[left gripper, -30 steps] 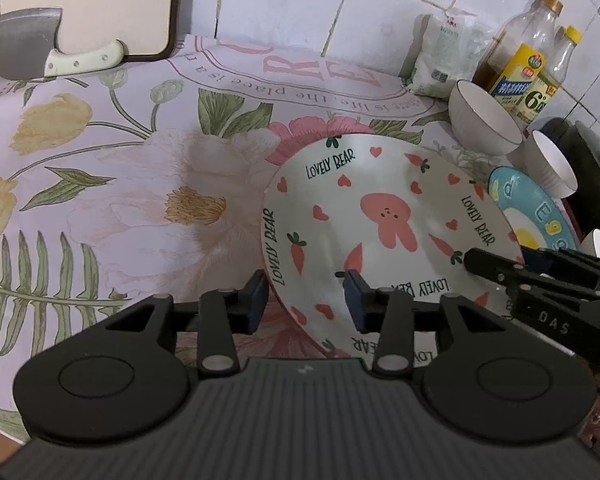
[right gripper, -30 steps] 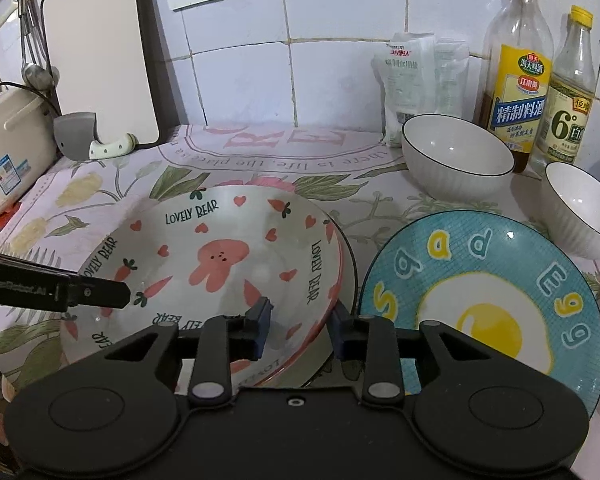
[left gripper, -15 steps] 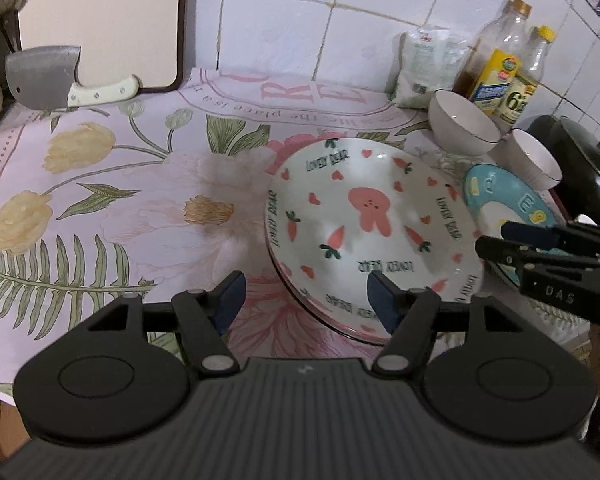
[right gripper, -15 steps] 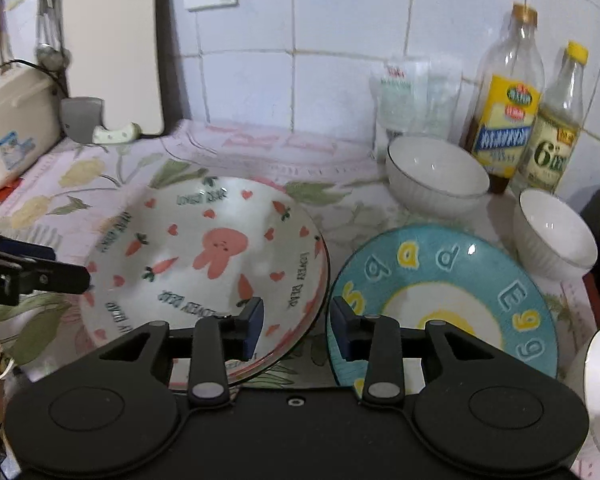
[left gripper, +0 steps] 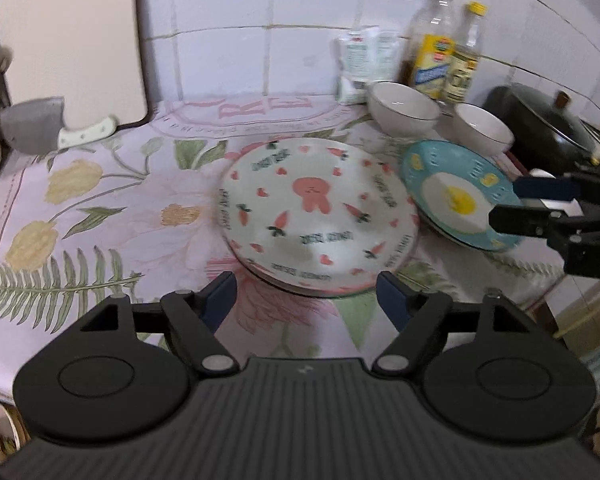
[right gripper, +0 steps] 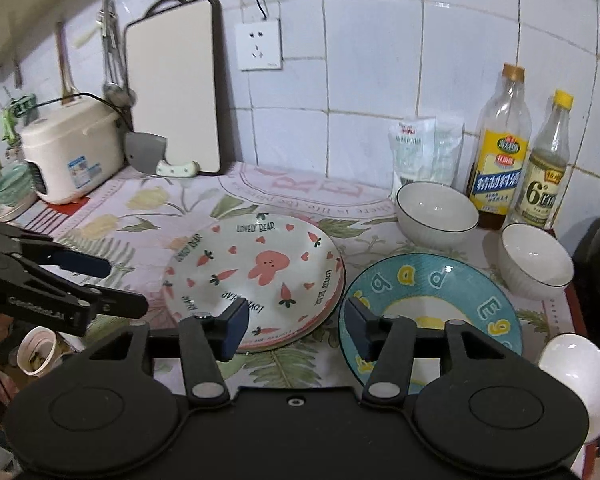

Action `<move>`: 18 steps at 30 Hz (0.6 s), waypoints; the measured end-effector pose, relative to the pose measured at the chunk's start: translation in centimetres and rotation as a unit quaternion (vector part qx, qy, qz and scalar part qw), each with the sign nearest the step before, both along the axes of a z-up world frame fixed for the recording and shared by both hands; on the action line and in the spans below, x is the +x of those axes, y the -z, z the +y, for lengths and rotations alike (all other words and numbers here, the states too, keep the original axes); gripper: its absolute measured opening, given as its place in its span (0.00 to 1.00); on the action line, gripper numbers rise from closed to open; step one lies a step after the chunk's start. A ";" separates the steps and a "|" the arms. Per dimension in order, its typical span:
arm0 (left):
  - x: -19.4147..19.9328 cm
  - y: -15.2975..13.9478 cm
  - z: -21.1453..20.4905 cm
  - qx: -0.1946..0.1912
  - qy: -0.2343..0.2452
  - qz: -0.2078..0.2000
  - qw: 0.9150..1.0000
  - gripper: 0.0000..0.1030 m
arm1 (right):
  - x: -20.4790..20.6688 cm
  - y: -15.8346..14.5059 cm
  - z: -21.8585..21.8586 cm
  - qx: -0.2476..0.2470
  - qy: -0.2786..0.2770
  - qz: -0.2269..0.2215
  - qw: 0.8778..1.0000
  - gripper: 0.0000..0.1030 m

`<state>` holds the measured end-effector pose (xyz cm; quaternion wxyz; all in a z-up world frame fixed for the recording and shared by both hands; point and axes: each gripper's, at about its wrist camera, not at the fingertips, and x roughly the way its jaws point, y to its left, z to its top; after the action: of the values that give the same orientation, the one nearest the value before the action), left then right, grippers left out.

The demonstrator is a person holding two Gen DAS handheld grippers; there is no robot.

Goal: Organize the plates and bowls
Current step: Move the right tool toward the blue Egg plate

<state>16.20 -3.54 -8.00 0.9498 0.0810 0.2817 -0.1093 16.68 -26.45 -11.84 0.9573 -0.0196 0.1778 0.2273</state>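
Observation:
The white bunny plate (left gripper: 320,216) (right gripper: 256,276) lies flat on top of a pink-rimmed plate on the floral cloth. To its right sits the blue egg plate (left gripper: 456,196) (right gripper: 432,304). Behind stand two white bowls, a larger one (left gripper: 404,108) (right gripper: 436,214) and a smaller one (left gripper: 484,128) (right gripper: 536,256). My left gripper (left gripper: 305,292) (right gripper: 120,286) hovers just short of the bunny plate's near rim, jaws opening, nothing between them. My right gripper (right gripper: 296,316) (left gripper: 508,202) hangs over the gap between the two plates, jaws also opening and empty.
A cutting board (right gripper: 172,84) and cleaver (right gripper: 148,152) lean at the back left beside a rice cooker (right gripper: 68,148). Two oil bottles (right gripper: 500,148) and a bag (right gripper: 424,148) stand along the tiled wall. A black lidded wok (left gripper: 540,128) is at the right, a white ladle (right gripper: 576,368) near the front edge.
Both grippers let go of the bunny plate's rim, drew back and upward, and their jaws widened. The plate now rests on the stack.

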 end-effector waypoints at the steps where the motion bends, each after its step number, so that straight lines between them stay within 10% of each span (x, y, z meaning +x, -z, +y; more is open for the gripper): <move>1: -0.5 0.0 -0.3 0.004 0.005 -0.001 1.000 0.76 | -0.6 -0.1 -0.4 0.002 0.000 -0.004 1.000 0.60; 18: -6.0 0.7 -6.8 0.042 0.093 -0.029 0.994 0.89 | -8.8 1.5 -6.8 0.040 0.011 -0.052 0.998 0.69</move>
<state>10.18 -10.29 -8.70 0.9390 0.1501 0.2501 -0.1825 7.84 -33.22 -13.31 0.9676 0.0089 0.1189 0.2226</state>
